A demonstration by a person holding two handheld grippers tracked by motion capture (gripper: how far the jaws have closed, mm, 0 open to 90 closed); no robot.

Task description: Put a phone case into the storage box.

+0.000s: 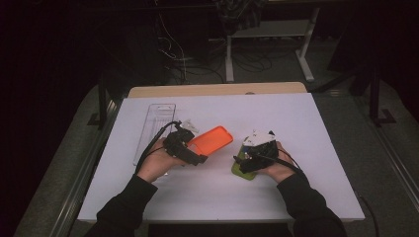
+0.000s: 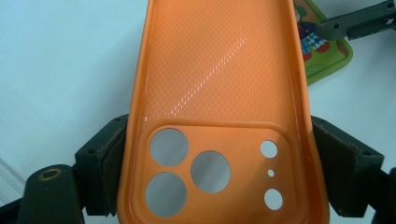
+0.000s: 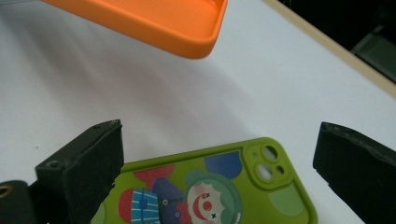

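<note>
We find the left gripper (image 2: 219, 154) clamped on the orange case (image 2: 219, 93) at frame centre; the right gripper (image 3: 219, 163) stands apart over the green phone (image 3: 210, 191), lower centre.

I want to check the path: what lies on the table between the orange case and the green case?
Nothing: bare white table separates the orange case from the green case, as the right gripper view shows.

Glossy, dimpled orange case (image 2: 219, 84) — plastic
</note>
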